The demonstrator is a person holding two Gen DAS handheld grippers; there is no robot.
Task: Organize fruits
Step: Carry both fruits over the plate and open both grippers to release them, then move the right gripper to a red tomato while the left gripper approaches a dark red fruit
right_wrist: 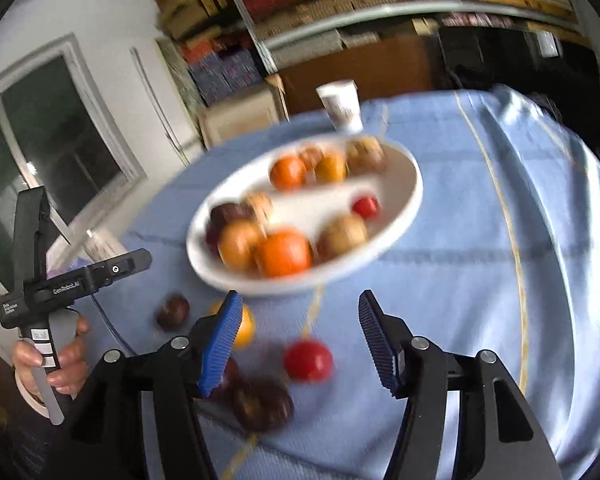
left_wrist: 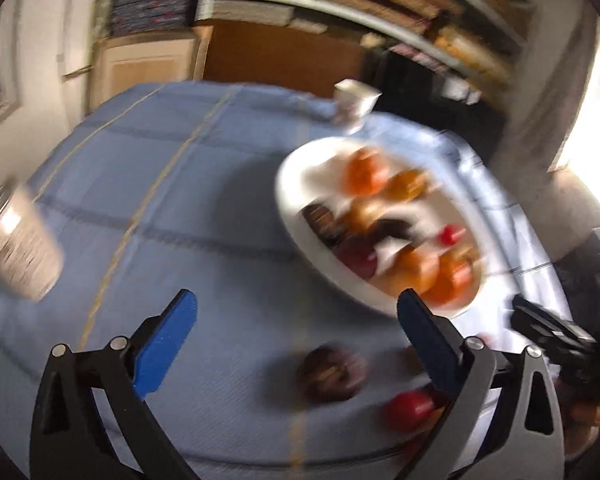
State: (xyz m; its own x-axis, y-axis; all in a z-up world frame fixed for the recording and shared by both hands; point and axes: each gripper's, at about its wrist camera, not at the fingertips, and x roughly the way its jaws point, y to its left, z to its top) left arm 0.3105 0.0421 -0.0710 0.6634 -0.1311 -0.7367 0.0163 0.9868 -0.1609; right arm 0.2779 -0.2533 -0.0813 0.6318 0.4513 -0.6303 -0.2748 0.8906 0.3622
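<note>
Right wrist view: your right gripper (right_wrist: pixel 300 336) has its jaws apart and holds nothing. A red fruit (right_wrist: pixel 308 360) lies on the blue cloth (right_wrist: pixel 460 280) just under the gap, and the white plate (right_wrist: pixel 414 196) of fruits is at 12 o'clock. Your left gripper (left_wrist: pixel 296 344) is also spread wide, with a dark fruit (left_wrist: pixel 332 372) between its fingers, toward 6 o'clock.

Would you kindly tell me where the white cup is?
The white cup stands on the blue tablecloth just beyond the far rim of the white fruit plate, top centre in the right wrist view.
</note>
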